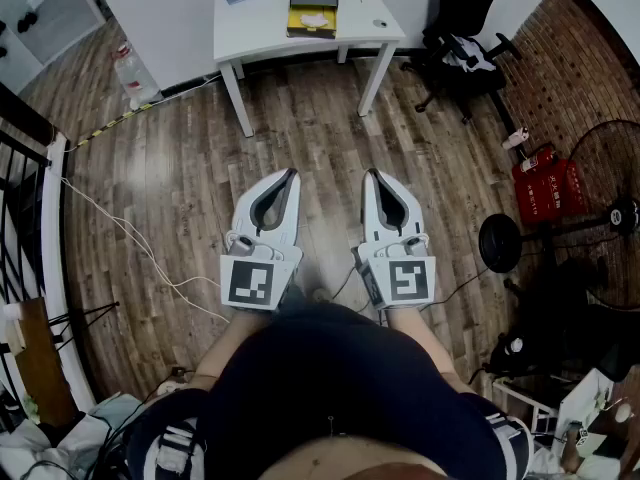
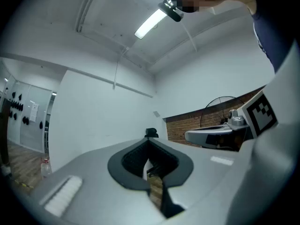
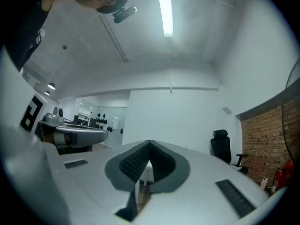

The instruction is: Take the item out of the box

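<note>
Box (image 1: 313,8) on table (image 1: 260,30) — L tongs (image 1: 292,174), R tongs (image 1: 371,173) closed, empty.

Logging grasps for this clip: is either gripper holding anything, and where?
Nothing is held. The left gripper and right gripper are both shut and empty.

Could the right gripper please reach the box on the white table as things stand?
Probably not: the right gripper is shut, over wooden floor well short of the table bearing the box.
</note>
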`<action>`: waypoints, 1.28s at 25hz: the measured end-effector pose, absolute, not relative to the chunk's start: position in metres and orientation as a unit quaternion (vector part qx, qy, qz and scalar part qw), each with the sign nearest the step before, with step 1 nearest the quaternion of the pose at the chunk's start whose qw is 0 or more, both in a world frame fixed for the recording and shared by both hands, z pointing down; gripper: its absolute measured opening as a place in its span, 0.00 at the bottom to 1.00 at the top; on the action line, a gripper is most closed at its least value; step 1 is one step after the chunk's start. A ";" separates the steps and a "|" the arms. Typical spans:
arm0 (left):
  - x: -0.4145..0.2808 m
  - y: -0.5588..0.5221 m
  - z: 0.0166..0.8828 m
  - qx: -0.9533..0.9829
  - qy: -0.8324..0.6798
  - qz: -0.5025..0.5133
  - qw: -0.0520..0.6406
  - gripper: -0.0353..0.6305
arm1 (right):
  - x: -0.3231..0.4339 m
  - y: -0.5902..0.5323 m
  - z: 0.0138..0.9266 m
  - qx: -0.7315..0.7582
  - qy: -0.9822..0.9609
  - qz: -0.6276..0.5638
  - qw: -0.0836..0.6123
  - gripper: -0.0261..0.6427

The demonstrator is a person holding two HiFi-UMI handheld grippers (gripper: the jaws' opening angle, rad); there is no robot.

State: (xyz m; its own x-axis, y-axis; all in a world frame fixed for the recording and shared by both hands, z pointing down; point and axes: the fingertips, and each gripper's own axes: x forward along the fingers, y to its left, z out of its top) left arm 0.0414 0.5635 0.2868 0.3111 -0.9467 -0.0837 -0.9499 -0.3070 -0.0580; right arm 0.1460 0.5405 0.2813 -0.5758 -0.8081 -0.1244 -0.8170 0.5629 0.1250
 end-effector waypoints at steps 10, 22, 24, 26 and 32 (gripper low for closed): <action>0.051 0.577 0.275 -0.802 0.594 0.016 0.059 0.07 | 0.157 0.554 0.273 -0.453 0.888 0.067 0.034 0.06; 0.039 0.525 0.287 -0.795 0.603 0.018 0.064 0.14 | 0.152 0.514 0.286 -0.447 0.890 0.085 0.036 0.06; 0.034 0.505 0.291 -0.797 0.601 0.023 0.060 0.20 | 0.148 0.494 0.290 -0.449 0.889 0.083 0.034 0.06; 0.029 0.482 0.294 -0.802 0.594 0.029 0.062 0.21 | 0.141 0.469 0.294 -0.451 0.889 0.080 0.032 0.06; 0.001 0.395 0.291 -0.807 0.586 0.031 0.066 0.22 | 0.112 0.377 0.292 -0.459 0.885 0.072 0.023 0.06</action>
State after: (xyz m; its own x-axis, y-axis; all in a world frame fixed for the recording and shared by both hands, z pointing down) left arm 0.0005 0.3947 0.2908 0.3108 -0.9420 -0.1267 -0.9501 -0.3041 -0.0695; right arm 0.1122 0.3767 0.2923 -0.5773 -0.8095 -0.1075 -0.8162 0.5680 0.1061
